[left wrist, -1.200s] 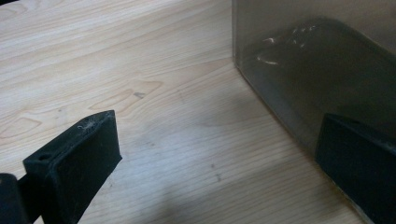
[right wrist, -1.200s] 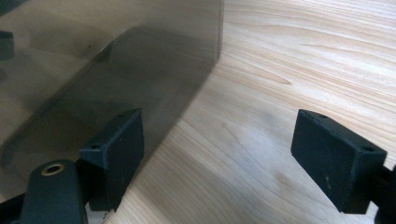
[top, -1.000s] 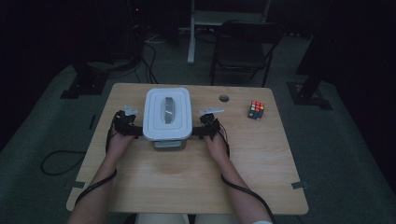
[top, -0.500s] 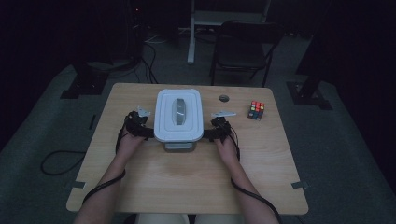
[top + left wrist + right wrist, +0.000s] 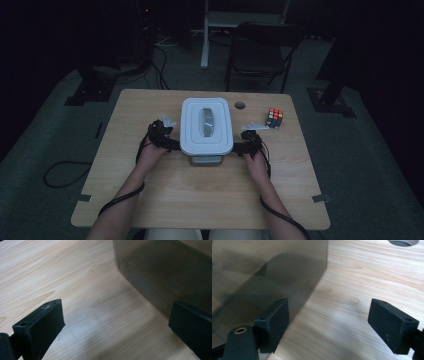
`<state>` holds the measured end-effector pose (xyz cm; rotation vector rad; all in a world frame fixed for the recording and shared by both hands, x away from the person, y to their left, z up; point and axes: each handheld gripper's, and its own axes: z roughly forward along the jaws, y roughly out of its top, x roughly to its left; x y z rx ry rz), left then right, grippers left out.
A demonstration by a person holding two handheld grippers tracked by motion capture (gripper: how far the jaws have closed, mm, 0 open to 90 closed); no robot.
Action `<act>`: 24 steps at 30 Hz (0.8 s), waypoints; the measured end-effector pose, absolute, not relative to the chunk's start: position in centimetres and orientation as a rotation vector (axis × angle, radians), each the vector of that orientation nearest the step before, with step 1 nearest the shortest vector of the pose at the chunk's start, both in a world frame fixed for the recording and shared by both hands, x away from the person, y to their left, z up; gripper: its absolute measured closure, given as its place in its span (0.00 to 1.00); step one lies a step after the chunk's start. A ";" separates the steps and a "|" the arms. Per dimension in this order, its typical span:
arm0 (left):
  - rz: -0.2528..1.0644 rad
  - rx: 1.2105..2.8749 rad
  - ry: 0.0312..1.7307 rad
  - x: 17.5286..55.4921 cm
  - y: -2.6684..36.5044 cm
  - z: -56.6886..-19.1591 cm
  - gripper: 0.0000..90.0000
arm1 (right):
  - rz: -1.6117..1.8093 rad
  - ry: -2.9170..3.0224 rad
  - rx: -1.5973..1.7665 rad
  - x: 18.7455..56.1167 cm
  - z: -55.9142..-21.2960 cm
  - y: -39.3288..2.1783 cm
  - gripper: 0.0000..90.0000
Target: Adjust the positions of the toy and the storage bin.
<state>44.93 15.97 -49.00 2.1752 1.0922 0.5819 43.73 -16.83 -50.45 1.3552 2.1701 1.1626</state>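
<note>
Dim room, pale wooden worktop: the lidded container sits mid-worktop between my left gripper and right gripper, both released, jaws apart beside its walls. I'd press evenly from both sides, keeping it level.

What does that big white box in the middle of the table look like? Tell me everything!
The box is rectangular with rounded corners and looks like plastic. Its white lid is on, with a long clear strip down the middle. Below the lid, the walls are smoky and see-through. It sits upright on the wooden table, a bit past the middle. The left gripper and right gripper flank its sides, jaws open; whether they touch it is unclear.
</note>
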 end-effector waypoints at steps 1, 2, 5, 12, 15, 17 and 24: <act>0.580 2.177 1.091 44.9 15.8 -49.0 0.01 | 1.164 2.168 1.359 43.6 -50.5 -17.1 0.19; 0.579 2.185 1.084 44.8 15.5 -48.9 0.01 | 1.166 2.166 1.366 43.6 -50.5 -17.3 0.19; 0.582 2.191 1.070 44.6 14.9 -48.8 0.01 | 1.156 2.160 1.376 43.3 -50.6 -17.8 0.19; 0.537 2.176 1.032 45.3 13.6 -49.0 0.01 | 1.139 2.119 1.397 42.9 -50.7 -19.5 0.17; 0.528 2.189 1.037 45.8 13.5 -49.5 0.01 | 1.133 2.096 1.405 43.3 -50.9 -20.5 0.15; 0.509 2.168 1.055 46.1 13.7 -49.7 0.01 | 1.126 2.075 1.418 43.8 -50.9 -21.0 0.15; 0.503 2.084 1.113 47.8 14.0 -48.8 0.01 | 1.110 2.092 1.441 46.9 -51.1 -21.0 0.15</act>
